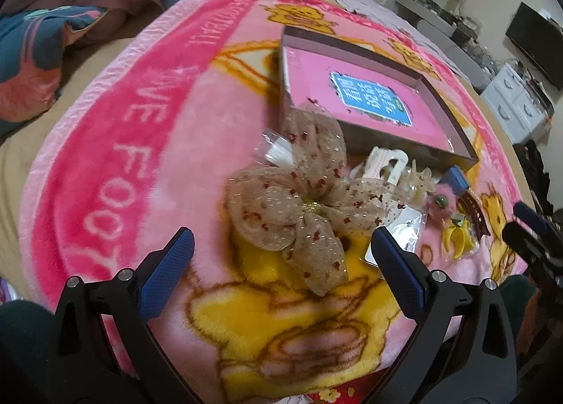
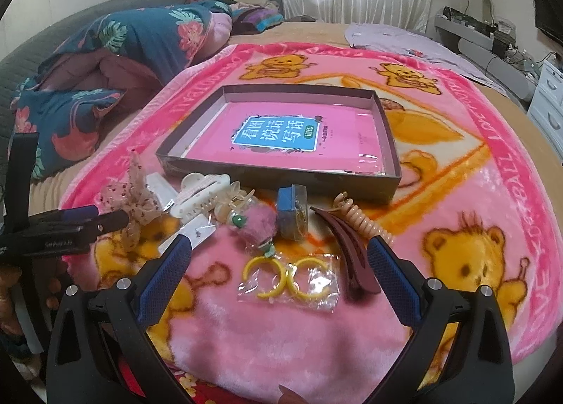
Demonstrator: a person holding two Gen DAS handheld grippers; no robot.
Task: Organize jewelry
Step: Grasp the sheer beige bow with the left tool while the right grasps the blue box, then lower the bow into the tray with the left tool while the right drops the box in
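A pink bear-print blanket [image 2: 352, 333] covers the bed. The right gripper [image 2: 279, 265], jaws apart, hovers over bagged yellow hoop earrings [image 2: 285, 279]; the left gripper [image 1: 281, 256], jaws apart, flanks a mesh bow [image 1: 299, 200]. Hair clips [image 2: 200, 196] lie beyond, just before the open box [image 2: 281, 179].

open right tool [image 2: 279, 256], yellow hoops [image 2: 286, 279] between

The shallow box [image 2: 387, 143] is the landmark. Its floor lies uncovered from above, with only low walls around it. Along its near wall a crowded row blocks a low approach: mesh bow [image 2: 135, 193], white claw clip [image 2: 200, 193], blue case [image 2: 292, 207], coiled hair tie [image 2: 362, 219]. Nearer than that row, bagged yellow hoops [image 2: 285, 277] and a dark barrette [image 2: 348, 252] take up blanket [image 2: 281, 340]; the nearest stretch stays free.
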